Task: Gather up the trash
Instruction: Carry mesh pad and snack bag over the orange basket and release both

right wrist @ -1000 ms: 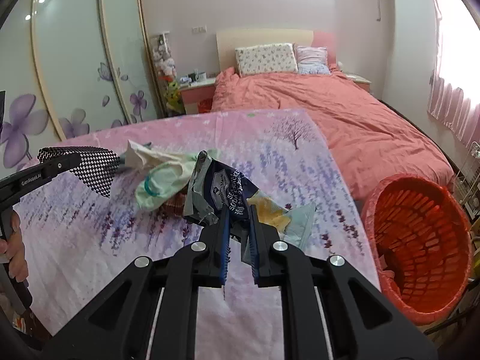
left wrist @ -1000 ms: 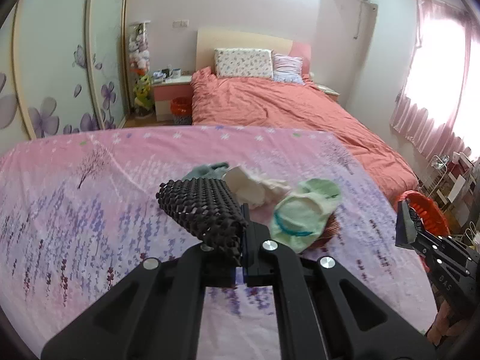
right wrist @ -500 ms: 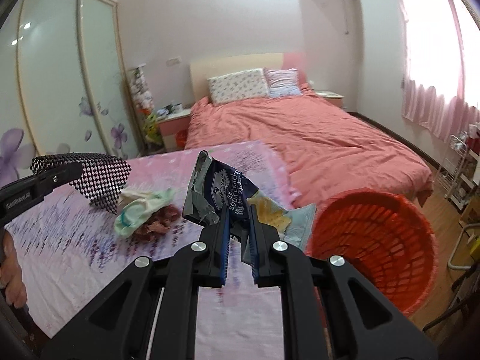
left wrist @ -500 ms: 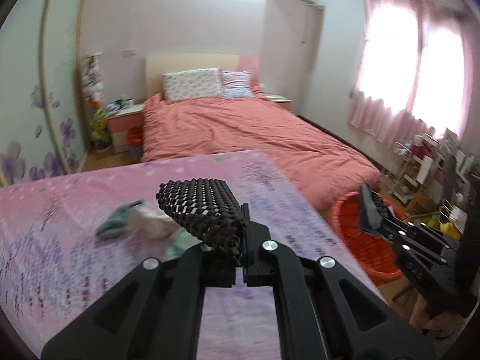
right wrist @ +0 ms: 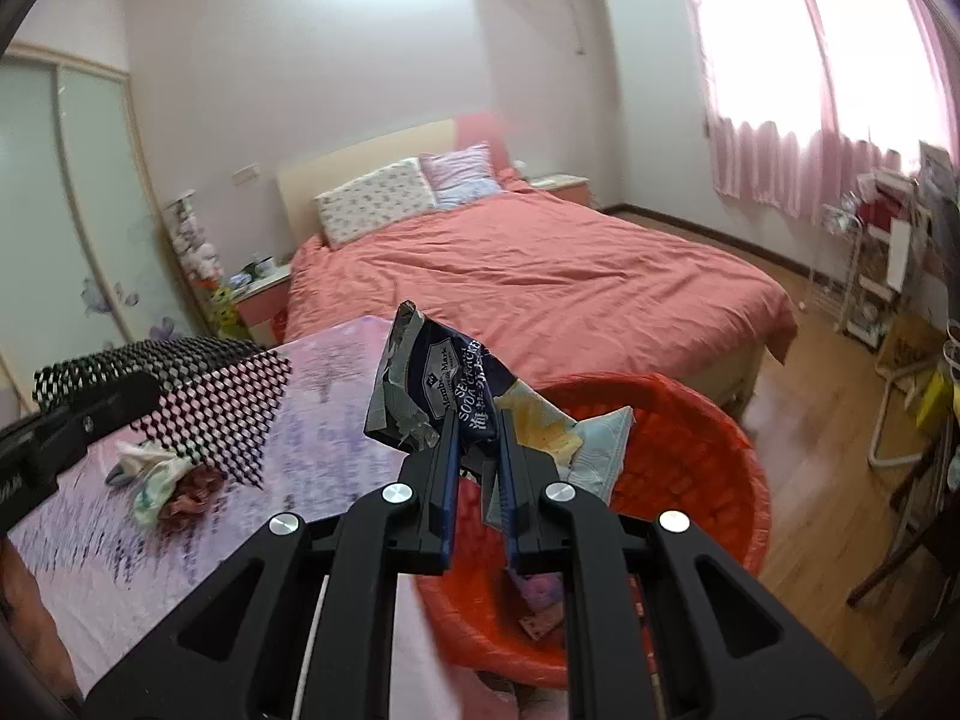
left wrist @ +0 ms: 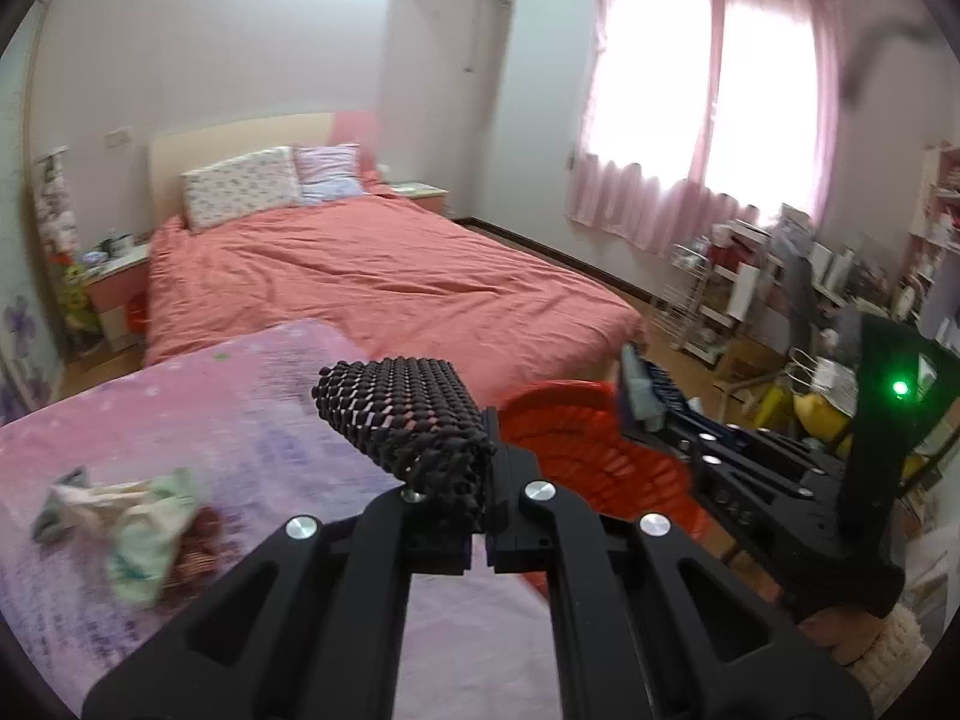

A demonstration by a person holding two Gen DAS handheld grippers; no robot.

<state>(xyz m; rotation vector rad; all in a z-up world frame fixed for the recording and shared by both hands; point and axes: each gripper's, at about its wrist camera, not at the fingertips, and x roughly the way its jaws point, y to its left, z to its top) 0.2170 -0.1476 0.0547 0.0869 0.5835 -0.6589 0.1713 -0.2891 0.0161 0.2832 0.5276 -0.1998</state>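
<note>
My left gripper (left wrist: 487, 468) is shut on a black-and-white checked bag (left wrist: 402, 420), which sticks up and to the left over the lavender bedcover (left wrist: 252, 396). My right gripper (right wrist: 477, 444) is shut on a crumpled dark blue cracker wrapper (right wrist: 432, 384), with a yellow and pale blue wrapper (right wrist: 570, 438) pinched beside it. This bundle hangs over the near rim of the red basket (right wrist: 690, 450), which holds a few scraps. In the left wrist view the red basket (left wrist: 570, 432) shows behind my fingers, with the right gripper (left wrist: 651, 399) over it. The left gripper (right wrist: 90, 414) shows at the left of the right wrist view.
A heap of socks and cloth (left wrist: 144, 516) lies on the lavender cover; the same heap (right wrist: 162, 480) shows under the checked bag. Beyond is a bed with a salmon cover (right wrist: 540, 276). A wire rack (right wrist: 864, 276) and clutter stand by the window on the wooden floor (right wrist: 828, 468).
Both grippers have swung right, away from the sock heap and toward the red basket. The wrapper bundle now hangs over the basket. Both grips are unchanged.
</note>
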